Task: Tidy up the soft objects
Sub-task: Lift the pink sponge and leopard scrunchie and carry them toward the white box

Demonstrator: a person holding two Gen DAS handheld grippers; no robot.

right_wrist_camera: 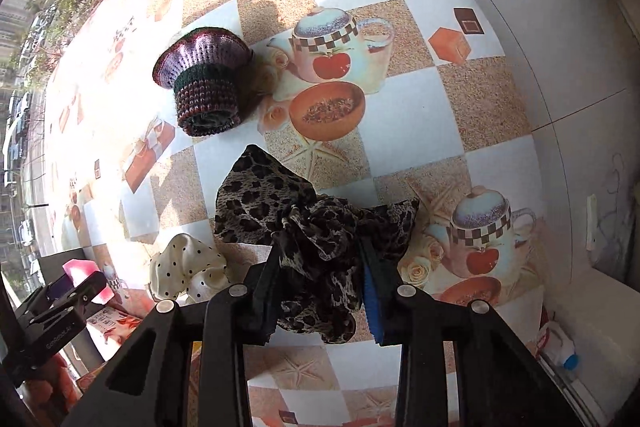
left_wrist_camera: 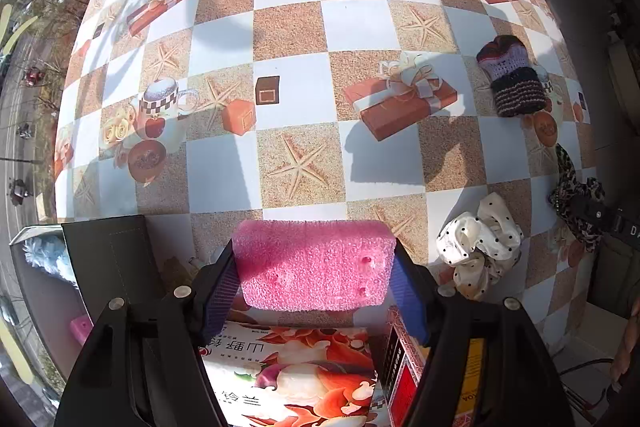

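My left gripper (left_wrist_camera: pixel 314 267) clamps a pink sponge (left_wrist_camera: pixel 314 263) above the table's (left_wrist_camera: pixel 360 27) near edge; my right gripper (right_wrist_camera: pixel 320 279) grips a leopard-print scarf (right_wrist_camera: pixel 304 227) beside the polka-dot scrunchie (right_wrist_camera: pixel 188 267).

The left wrist view looks forward and down along its claw (left_wrist_camera: pixel 314 285) from just above the near edge of the checkered printed tabletop (left_wrist_camera: pixel 360 27), taking in most of its surface. The right wrist view sits close over the tabletop's right part, looking down and leftward along its claw (right_wrist_camera: pixel 320 291). Both views share the striped knitted wool hat (left_wrist_camera: pixel 512 81) (right_wrist_camera: pixel 204 83), the cream polka-dot fabric scrunchie (left_wrist_camera: pixel 478 247) (right_wrist_camera: pixel 188 267) and the leopard-print cloth (left_wrist_camera: pixel 576 195) (right_wrist_camera: pixel 280 203); the left claw (right_wrist_camera: pixel 86 287) appears at the right view's lower left.
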